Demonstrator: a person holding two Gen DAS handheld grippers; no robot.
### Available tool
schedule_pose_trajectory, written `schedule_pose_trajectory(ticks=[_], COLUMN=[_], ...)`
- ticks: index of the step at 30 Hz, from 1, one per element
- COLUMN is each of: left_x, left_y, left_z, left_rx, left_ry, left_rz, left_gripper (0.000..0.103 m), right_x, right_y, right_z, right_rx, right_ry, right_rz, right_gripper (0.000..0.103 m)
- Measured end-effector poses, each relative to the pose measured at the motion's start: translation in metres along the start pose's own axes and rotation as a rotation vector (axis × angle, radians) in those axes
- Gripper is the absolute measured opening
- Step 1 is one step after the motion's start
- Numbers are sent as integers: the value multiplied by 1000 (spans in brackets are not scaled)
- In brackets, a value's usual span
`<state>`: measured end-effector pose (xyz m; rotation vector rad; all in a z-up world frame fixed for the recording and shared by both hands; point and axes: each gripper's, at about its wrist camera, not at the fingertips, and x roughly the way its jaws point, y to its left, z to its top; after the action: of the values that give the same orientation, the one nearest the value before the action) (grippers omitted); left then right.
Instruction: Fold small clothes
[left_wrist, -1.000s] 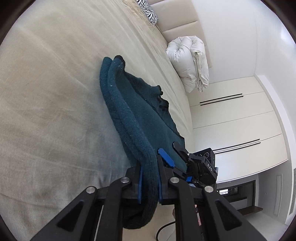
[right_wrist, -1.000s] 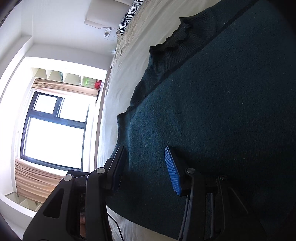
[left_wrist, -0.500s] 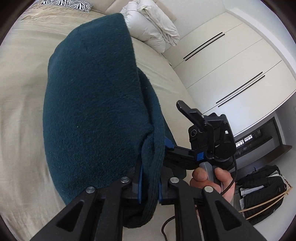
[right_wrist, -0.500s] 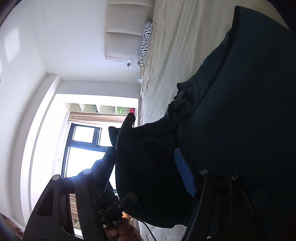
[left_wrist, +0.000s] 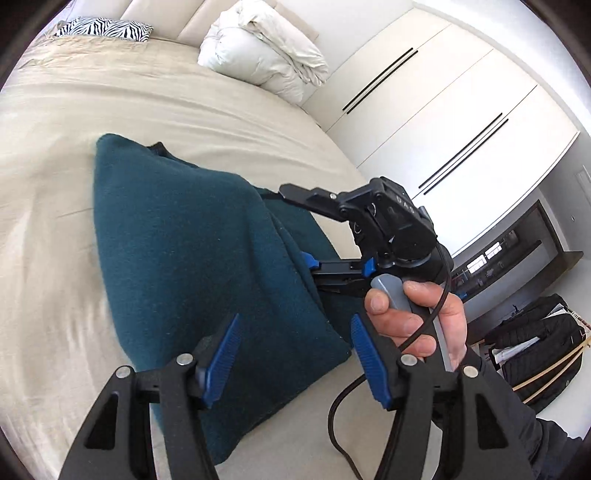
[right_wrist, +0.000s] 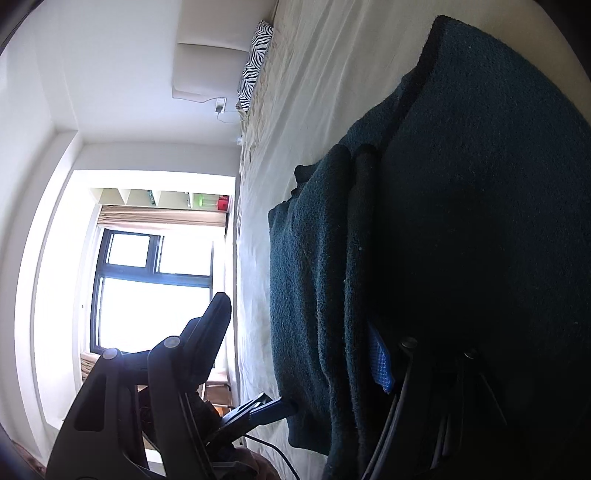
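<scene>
**Fold laid over, both grippers letting go**

Step in hand: release after a fold. The sweater (left_wrist: 192, 258) lies on the bed (left_wrist: 110, 99), one half doubled over the other, folded edge rounded and puffy.

Left gripper (left_wrist: 295, 354): jaws opening, blue pads wide apart, nothing pinched; the sweater's near corner sits below and between them, untouched.

Right gripper (left_wrist: 314, 236): jaws spread, one finger above the cloth, the other at the edge of the folded layers. In the right wrist view the blue pad (right_wrist: 380, 363) lies against the knit, the other finger clear in the air. No grip seen. A hand (left_wrist: 417, 325) holds its handle.

Next, probably: back both out, then re-grasp an edge or a corner for a second fold, or press flat.

Material: thick teal fleecy knit, soft, bulky, likely to spring up. Bed cover beige, faintly wrinkled.
</scene>
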<state>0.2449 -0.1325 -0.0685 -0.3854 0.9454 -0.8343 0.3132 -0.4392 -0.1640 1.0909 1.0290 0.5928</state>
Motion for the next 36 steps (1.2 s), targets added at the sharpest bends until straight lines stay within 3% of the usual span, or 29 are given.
schedule_pose_trajectory(ticks=[4,8,18,25,27,36], left_x=[-13,-14,-1,21,30,49], left_y=[22,37,20,3,1,-8], left_z=[-4,-3,9,19,19,14], left_rx=[-31,-81,-28,23,27,59], left_ry=[-6,-6,-15,18,36,76], left_rz=[42,37,43,45,48,73], left_gripper=[64,64,64,64,64,64], right_x=[7,15,-38,-92,-94,-113], right_y=[11,16,34,10,-2,-25], right_z=[-5,-12,-4,7,7,1], right_rx=[-74,-134,-214,-186,-160,-95], right_ry=[63,80,15,-40,-47,-65], right_rz=[-164,-335,-391,-411,-449,-414], right_gripper=[61,16,12,12,12,13])
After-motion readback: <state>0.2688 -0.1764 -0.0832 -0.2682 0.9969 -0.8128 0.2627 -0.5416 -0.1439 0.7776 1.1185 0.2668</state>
